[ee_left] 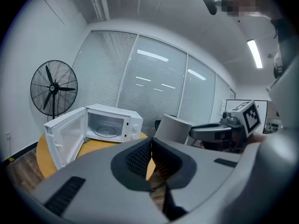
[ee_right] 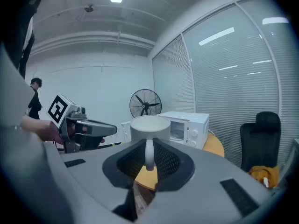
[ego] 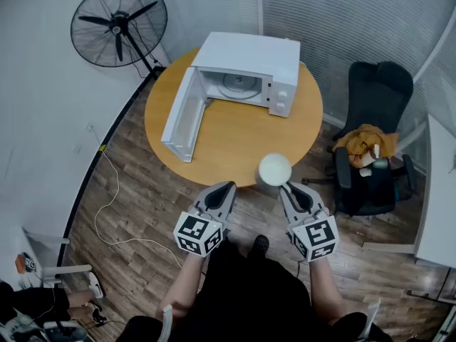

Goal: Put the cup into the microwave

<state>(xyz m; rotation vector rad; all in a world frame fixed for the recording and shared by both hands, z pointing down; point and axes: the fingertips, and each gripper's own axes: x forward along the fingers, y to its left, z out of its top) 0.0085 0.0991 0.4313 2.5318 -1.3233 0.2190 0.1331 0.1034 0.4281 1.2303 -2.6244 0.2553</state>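
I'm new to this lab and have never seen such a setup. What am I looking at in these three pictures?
No robot here: a person holds a two-jaw gripper in each hand. One picture comes from a camera on the person's head, looking down; the other two from cameras riding on the grippers. On the round wooden table stands a white microwave, door open. The right gripper clamps a white cup by its handle; the left gripper is shut and empty.

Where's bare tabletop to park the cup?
Bare: near half of the round wooden table, from the open door of the white microwave across to the right rim. Crowded: far edge, filled by the microwave. The right hand-held gripper holds the white cup.
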